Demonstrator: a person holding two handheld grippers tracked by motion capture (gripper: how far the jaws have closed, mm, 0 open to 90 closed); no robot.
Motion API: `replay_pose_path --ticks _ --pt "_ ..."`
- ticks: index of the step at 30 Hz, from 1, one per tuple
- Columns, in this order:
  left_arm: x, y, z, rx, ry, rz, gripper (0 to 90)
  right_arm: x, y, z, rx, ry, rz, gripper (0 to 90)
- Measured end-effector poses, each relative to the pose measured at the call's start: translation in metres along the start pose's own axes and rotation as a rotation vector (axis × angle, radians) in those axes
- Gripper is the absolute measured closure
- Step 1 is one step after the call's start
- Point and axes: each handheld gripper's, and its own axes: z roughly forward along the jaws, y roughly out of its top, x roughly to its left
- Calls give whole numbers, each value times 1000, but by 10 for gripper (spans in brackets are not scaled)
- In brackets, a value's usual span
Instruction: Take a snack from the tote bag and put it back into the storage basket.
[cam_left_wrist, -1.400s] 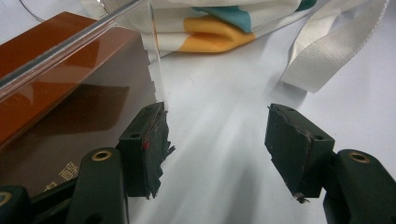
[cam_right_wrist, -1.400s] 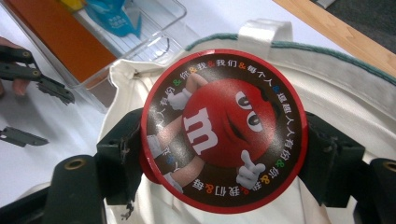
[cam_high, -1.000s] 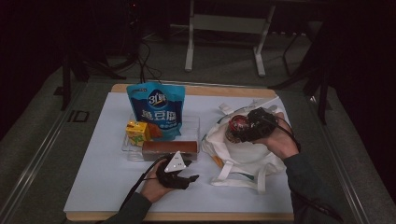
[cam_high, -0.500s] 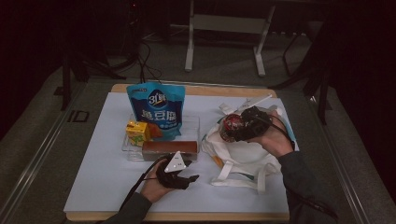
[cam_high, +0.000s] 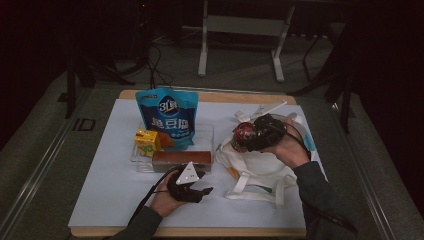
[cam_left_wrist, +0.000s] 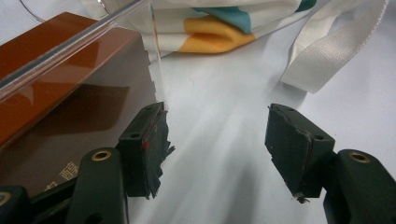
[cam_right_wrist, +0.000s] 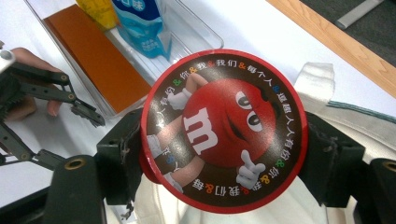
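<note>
White table (cam_high: 115, 200); right gripper (cam_right_wrist: 224, 154) clamps red tin (cam_right_wrist: 224, 128).

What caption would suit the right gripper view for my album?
A hand-held gripper clamps a round red M&M's candy tub above a white tote bag.

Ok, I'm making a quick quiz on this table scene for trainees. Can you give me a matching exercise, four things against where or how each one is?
Things:
1. red round tin
2. brown box
3. blue pouch
4. left gripper

Places or states:
A. stands upright in the clear tray
B. open, nothing between its fingers
C. clamped in the right gripper above the white bag
D. lies along the clear tray's near side

Pairs: 1-C, 2-D, 3-A, 4-B
</note>
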Motion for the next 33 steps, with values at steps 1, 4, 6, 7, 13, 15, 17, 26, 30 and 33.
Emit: replay_pose_path --ticks 1,4,6,7,13,15,17,26,30,33 --pt "0 0 0 0 0 0 388 0 1 0 -2 3 -2 255" --pt "0 0 0 0 0 0 388 2 3 1 -4 7 -3 255" --pt "0 0 0 0 1 0 388 3 4 1 -5 9 -6 255" --pt "0 0 0 0 0 0 388 4 5 2 -6 11 -7 256" --pt "0 0 0 0 -1 0 388 8 10 5 -5 18 -15 256" --pt "0 0 0 0 -1 -1 388 10 11 6 -8 22 -16 256" --pt "0 0 0 0 -2 -1 388 11 14 6 -11 24 -20 255" --pt "0 0 0 -1 -2 -2 388 17 23 10 -19 35 -33 255" --pt "0 0 0 -1 -2 -2 388 18 26 13 -24 41 -33 255" --pt "0 0 0 1 -3 -1 388 20 28 15 -25 43 -38 255"
